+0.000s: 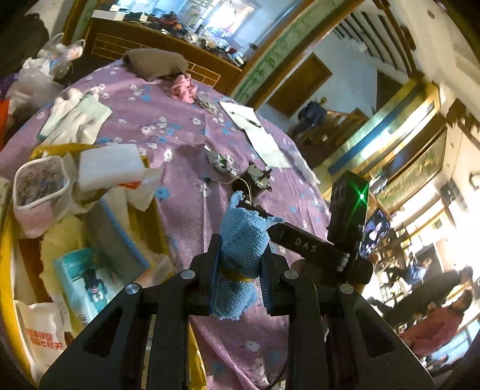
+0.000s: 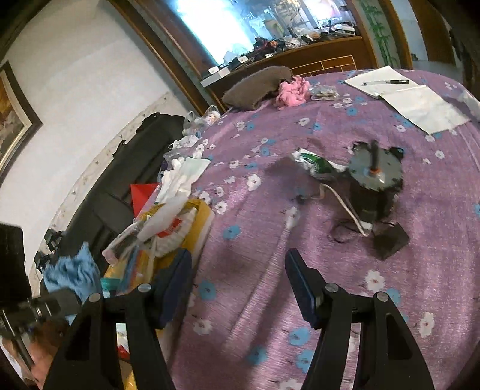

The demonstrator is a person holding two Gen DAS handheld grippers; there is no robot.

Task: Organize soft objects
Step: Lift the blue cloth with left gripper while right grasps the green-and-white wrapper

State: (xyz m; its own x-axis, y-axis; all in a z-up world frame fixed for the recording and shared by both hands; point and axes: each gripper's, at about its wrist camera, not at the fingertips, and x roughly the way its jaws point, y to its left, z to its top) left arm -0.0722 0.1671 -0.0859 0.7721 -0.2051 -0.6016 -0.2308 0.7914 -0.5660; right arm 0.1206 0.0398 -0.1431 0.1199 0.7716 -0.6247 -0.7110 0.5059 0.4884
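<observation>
- Purple floral cloth (image 1: 168, 126) covers the table; motor (image 2: 375, 171) with its white cable sits mid-table, papers and pen (image 2: 387, 81) at the far edge.
- Yellow box (image 1: 7, 240) on my left is crammed – white foam block (image 1: 109, 165), pink pouch (image 1: 39, 195), tissue pack (image 1: 87, 279).
- Brown cloth (image 1: 156, 61) and pink cloth (image 1: 183, 88) lie together at the far side.
- My left gripper (image 1: 240, 270) clamps the blue towel (image 1: 240, 240), raised over the table beside the box, tilted down.
- My right gripper (image 2: 240, 288) – jaws apart, nothing between, aimed down at bare cloth.

Daylight from far window (image 2: 216, 27), glare blown out at right, heavy fisheye bending, slight motion blur throughout.
</observation>
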